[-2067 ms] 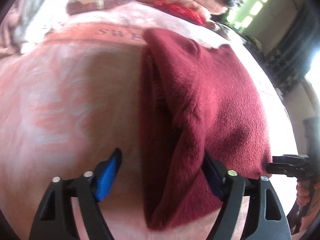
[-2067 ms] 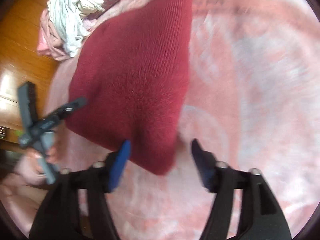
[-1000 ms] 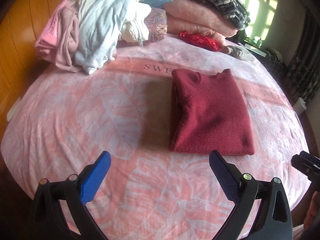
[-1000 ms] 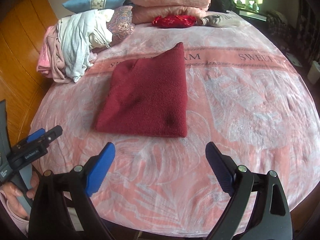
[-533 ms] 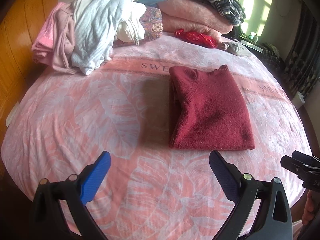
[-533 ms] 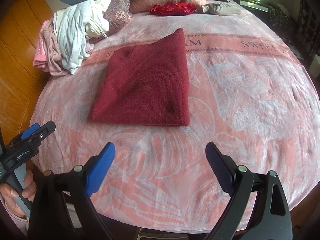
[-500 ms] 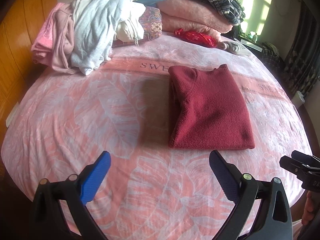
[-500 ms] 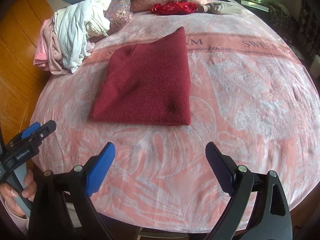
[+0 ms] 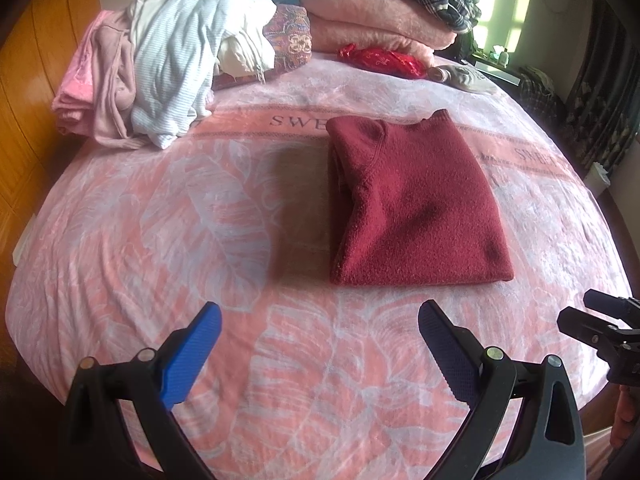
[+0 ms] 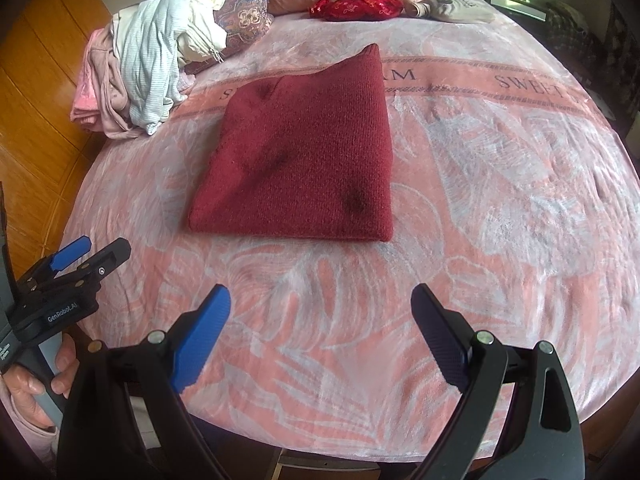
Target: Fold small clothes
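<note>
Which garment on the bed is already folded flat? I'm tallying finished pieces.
The dark red sweater mid-blanket: a neat flat rectangle lying alone. The white striped top and pink clothes sit crumpled in a heap at the far left.

The folded sweater (image 9: 416, 204) lies flat on the bed (image 9: 168, 216), near its middle. Behind the sweater and to its left sits a heap of clothes (image 9: 160, 68). Directly behind the sweater, stacked blankets (image 9: 372, 20) rest at the head of the bed. Before the sweater, the left tool (image 9: 320, 334) and right tool (image 10: 320, 312) hang apart from it, each gaping wide.
</note>
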The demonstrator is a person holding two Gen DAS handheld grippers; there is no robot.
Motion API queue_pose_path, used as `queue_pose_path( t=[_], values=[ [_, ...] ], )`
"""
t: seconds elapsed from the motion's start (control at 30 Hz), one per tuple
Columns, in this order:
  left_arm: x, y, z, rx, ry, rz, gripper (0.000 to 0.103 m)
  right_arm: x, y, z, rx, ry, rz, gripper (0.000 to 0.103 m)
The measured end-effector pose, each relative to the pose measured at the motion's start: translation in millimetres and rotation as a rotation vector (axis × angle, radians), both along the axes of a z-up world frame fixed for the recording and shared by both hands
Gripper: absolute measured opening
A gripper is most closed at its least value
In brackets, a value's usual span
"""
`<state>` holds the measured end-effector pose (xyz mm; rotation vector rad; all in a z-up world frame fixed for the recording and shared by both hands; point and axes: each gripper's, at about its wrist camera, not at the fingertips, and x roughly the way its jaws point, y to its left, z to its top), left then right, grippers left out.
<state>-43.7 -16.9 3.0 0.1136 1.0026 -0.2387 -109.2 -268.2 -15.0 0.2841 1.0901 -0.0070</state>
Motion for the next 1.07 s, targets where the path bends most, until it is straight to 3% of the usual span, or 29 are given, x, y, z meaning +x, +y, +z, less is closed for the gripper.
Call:
queue_pose_path(
  t=[1.07],
  values=[
    [3.8, -1.6, -5.4, 0.025, 0.015, 0.01, 0.099, 1.7, -5.9, -5.6, 0.005, 0.031, -0.002, 0.092]
  ],
)
